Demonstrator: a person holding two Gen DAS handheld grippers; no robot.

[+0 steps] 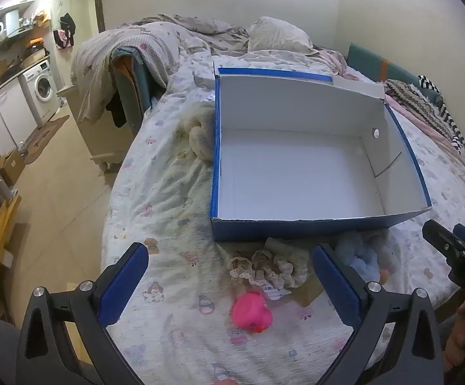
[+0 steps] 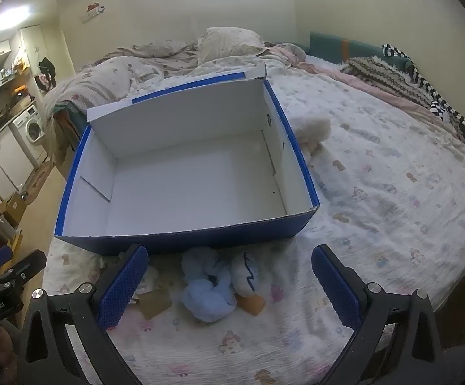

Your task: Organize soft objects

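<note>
On a bed with a cartoon-print sheet point(image 1: 168, 192), the left gripper point(image 1: 229, 282) hangs with jaws wide apart above a pink rubber duck point(image 1: 251, 312) and frilly scrunchies point(image 1: 271, 268). An empty blue shoebox point(image 1: 296, 224) sits just behind, likely to receive them. The right gripper point(image 2: 229, 282), equally spread and empty, hovers over a pale blue plush point(image 2: 208, 292).

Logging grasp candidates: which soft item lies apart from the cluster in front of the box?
The cream fluffy item, alone beside the box's side wall; the others lie along its near wall.
</note>
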